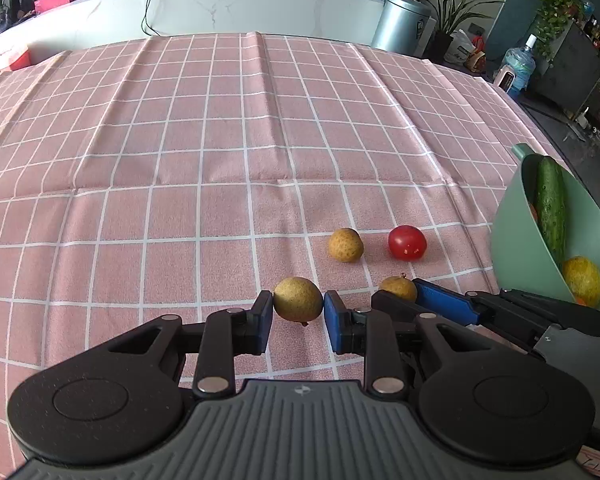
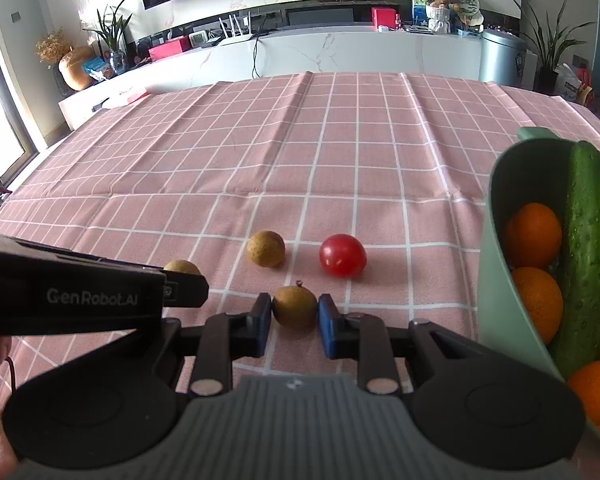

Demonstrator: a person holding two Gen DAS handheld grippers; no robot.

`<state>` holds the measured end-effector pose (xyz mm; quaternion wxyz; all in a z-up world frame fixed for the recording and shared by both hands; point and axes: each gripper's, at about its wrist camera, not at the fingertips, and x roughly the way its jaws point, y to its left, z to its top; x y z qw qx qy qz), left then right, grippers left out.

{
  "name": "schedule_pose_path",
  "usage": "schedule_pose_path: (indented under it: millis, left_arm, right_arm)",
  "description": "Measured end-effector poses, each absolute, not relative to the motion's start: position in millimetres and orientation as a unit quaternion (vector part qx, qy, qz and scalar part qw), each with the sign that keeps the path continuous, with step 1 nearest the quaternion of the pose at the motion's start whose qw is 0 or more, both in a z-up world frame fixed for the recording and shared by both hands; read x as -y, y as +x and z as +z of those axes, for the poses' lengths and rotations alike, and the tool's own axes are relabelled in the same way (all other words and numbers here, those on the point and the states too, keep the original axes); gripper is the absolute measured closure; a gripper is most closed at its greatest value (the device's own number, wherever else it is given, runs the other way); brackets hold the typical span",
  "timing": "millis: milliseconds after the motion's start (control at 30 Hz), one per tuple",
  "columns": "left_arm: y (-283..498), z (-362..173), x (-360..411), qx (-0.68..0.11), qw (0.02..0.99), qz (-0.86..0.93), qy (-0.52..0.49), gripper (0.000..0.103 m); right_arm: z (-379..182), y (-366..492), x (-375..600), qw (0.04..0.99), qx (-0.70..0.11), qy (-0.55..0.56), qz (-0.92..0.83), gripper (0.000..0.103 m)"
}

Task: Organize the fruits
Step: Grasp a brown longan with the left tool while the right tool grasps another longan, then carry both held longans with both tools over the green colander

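Three small tan round fruits and a red tomato (image 2: 343, 255) lie on the pink checked tablecloth. In the left wrist view my left gripper (image 1: 298, 308) is shut on one tan fruit (image 1: 298, 299), both blue pads against its sides. In the right wrist view my right gripper (image 2: 295, 316) is shut on a second tan fruit (image 2: 295, 306) with a short stem on top. That second fruit (image 1: 398, 287) also shows in the left wrist view beside a blue finger (image 1: 444, 304). The third tan fruit (image 2: 265, 249) sits loose just left of the tomato. Whether either held fruit is off the cloth I cannot tell.
A tall green bowl (image 2: 500, 280) stands close on the right, holding a cucumber (image 2: 586, 248), several oranges and a lemon (image 1: 582, 280). The two grippers are side by side, nearly touching. The cloth stretches far ahead to a white counter (image 2: 360, 52). A hand shows at the lower left edge.
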<state>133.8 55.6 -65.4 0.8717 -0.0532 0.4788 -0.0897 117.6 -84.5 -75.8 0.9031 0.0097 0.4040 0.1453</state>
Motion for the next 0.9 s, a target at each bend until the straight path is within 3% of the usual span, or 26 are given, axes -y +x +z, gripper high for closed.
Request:
schedule_pose_path:
  millis: [900]
  left_arm:
    - [88.2,-9.0,-19.8,-0.427,0.89,-0.141,-0.075,0.072]
  right_arm:
    - [-1.4,43.9,147.5,0.914,-0.377,0.049,0.142,0.083]
